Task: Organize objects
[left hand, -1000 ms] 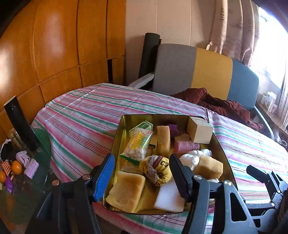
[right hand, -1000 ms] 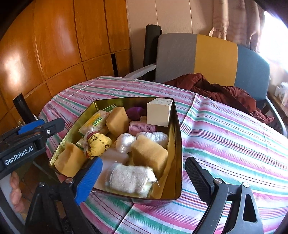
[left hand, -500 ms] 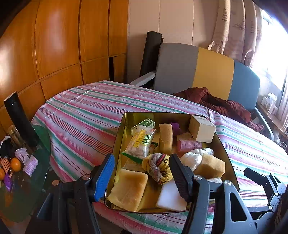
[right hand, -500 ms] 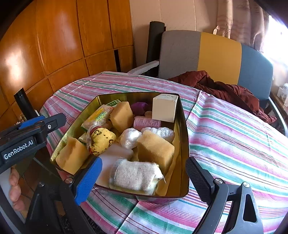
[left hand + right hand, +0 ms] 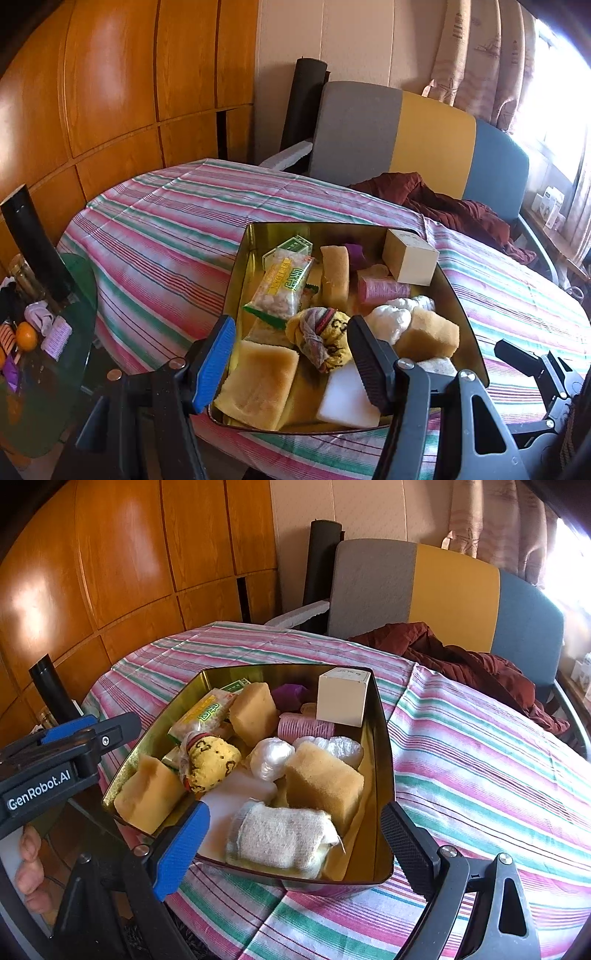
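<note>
Both the left gripper (image 5: 291,354) and right gripper (image 5: 295,853) hang released and empty above the gold tin (image 5: 380,775) of sponges, which sits on a striped tablecloth (image 5: 480,760). Beyond stand a tricolour chair (image 5: 443,590) and wood panelling (image 5: 110,572).

Strong daylight pours in from the overexposed window (image 5: 561,85) at upper right, washing out detail there. The glossy orange wooden wall panels (image 5: 33,602) carry soft glare patches, and the shiny gold metal tin (image 5: 380,775) reflects light. Both fisheye views bend straight lines and darken at the corners; focus is fairly sharp
</note>
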The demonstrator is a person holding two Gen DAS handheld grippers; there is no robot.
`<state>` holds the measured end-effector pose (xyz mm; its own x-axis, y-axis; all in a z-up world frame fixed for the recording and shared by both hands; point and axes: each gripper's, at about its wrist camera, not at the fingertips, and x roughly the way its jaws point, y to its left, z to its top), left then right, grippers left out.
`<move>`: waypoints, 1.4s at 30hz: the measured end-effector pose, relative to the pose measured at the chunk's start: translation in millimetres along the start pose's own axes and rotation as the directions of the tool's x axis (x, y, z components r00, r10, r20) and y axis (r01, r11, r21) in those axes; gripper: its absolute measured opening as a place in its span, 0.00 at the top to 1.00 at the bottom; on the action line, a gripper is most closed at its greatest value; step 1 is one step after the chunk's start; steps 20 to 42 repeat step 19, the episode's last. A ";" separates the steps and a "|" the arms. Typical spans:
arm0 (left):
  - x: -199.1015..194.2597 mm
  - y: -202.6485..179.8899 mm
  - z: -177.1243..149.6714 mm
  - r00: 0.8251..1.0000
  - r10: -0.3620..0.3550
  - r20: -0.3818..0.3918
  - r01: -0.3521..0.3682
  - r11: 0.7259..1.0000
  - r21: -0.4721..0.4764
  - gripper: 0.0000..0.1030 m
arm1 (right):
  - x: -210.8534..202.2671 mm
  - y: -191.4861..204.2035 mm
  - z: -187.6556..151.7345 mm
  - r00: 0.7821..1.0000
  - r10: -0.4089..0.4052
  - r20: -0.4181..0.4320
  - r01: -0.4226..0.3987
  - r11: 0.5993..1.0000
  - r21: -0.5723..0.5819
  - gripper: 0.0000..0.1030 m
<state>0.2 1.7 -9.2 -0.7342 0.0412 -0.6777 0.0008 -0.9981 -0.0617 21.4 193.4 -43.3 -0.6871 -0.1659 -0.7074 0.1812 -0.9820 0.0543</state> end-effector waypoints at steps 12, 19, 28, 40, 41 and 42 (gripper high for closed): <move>-3.4 -3.7 -0.1 0.999 0.000 0.042 -0.002 0.999 0.044 0.40 | 3.5 -1.9 -0.8 1.000 -0.003 -0.008 0.003 1.000 0.003 0.09; -1.6 -3.5 -0.1 1.000 -0.015 0.022 0.014 0.999 0.047 0.41 | -3.4 -6.2 2.8 1.000 -0.010 0.017 0.010 1.000 0.017 0.09; -1.6 -3.5 -0.1 1.000 -0.015 0.022 0.014 0.999 0.047 0.41 | -3.4 -6.2 2.8 1.000 -0.010 0.017 0.010 1.000 0.017 0.09; -1.6 -3.5 -0.1 1.000 -0.015 0.022 0.014 0.999 0.047 0.41 | -3.4 -6.2 2.8 1.000 -0.010 0.017 0.010 1.000 0.017 0.09; -1.6 -3.5 -0.1 1.000 -0.015 0.022 0.014 0.999 0.047 0.41 | -3.4 -6.2 2.8 1.000 -0.010 0.017 0.010 1.000 0.017 0.09; -1.6 -3.5 -0.1 1.000 -0.015 0.022 0.014 0.999 0.047 0.41 | -3.4 -6.2 2.8 1.000 -0.010 0.017 0.010 1.000 0.017 0.09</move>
